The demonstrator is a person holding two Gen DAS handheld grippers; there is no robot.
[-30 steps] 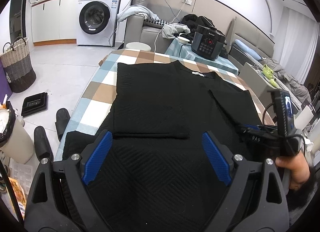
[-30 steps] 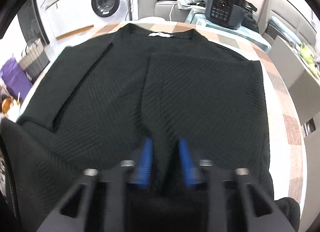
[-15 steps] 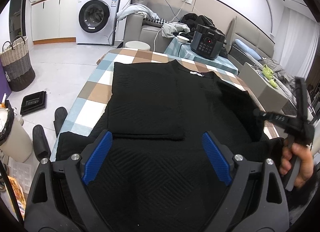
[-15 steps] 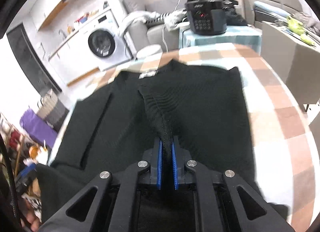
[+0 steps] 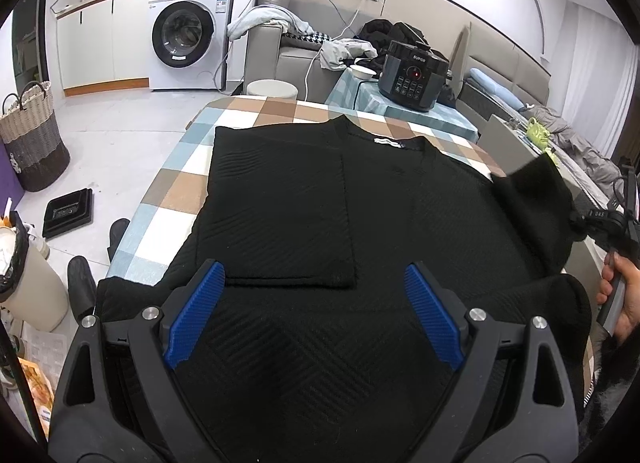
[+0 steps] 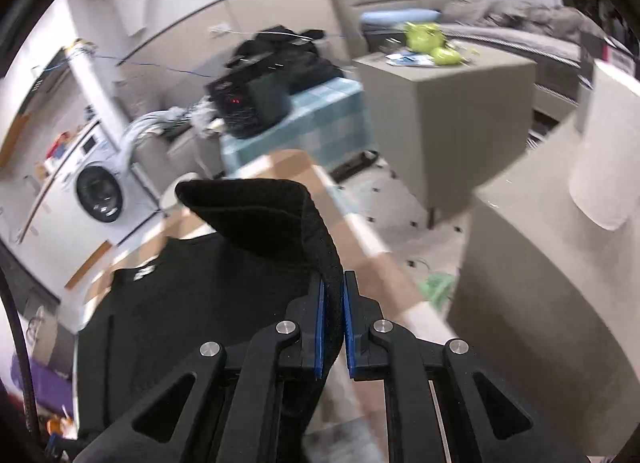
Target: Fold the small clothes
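We see a table [image 5: 280,111] under a checked cloth in brown, white and pale blue, and on it lies a black sweater [image 5: 304,203], collar away from us, with its left sleeve folded flat across the chest. Its right side is lifted off the table: our right gripper [image 6: 333,323] has its blue pads pressed together on that edge of the knit, and the fabric curls up and over above the fingers. That view is blurred, so finer detail escapes us. Our left gripper [image 5: 316,311] hovers over the sweater's lower hem with its fingers spread wide, nothing between them.

Beyond the table stands a washing machine [image 5: 188,31] against the wall. On the floor to the left sits a woven basket [image 5: 32,139]; we cannot tell what is inside. Nearer, a pale bin [image 5: 28,275] lined with a black bag holds some white rubbish. A black cooker [image 5: 412,75] rests on a side table, a small white bowl [image 5: 362,72] just beside it.
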